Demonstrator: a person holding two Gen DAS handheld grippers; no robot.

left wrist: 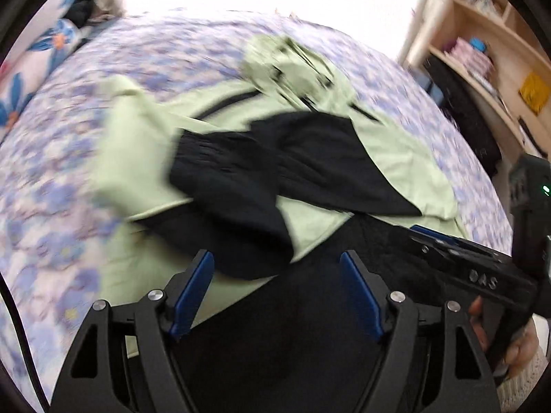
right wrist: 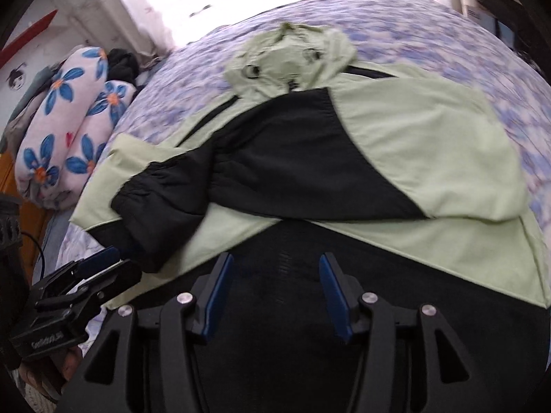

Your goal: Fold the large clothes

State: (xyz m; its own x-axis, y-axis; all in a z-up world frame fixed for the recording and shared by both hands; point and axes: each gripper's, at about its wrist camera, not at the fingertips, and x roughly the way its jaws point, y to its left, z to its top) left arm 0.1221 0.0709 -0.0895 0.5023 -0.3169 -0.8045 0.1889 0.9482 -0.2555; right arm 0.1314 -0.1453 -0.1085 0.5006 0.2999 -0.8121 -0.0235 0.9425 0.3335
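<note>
A pale green and black hooded jacket (left wrist: 396,144) (right wrist: 413,130) lies flat on the bed, hood (right wrist: 289,55) at the far end. Both black-cuffed sleeves (right wrist: 165,192) are folded across its chest and overlap. My left gripper (left wrist: 275,256) hovers over the jacket's black lower part near a sleeve cuff (left wrist: 241,241), jaws open, nothing pinched between the blue pads. My right gripper (right wrist: 275,257) stands open above the black hem, also holding nothing. Each gripper shows at the edge of the other's view: the right gripper (left wrist: 430,237) and the left gripper (right wrist: 103,258).
The bed carries a purple floral sheet (left wrist: 155,55) (right wrist: 447,34). A rolled blanket with blue flowers (right wrist: 69,130) and dark clothes lie at the bed's far left. Wooden shelves (left wrist: 499,62) stand to the right. A person's hand (left wrist: 516,344) holds the right gripper.
</note>
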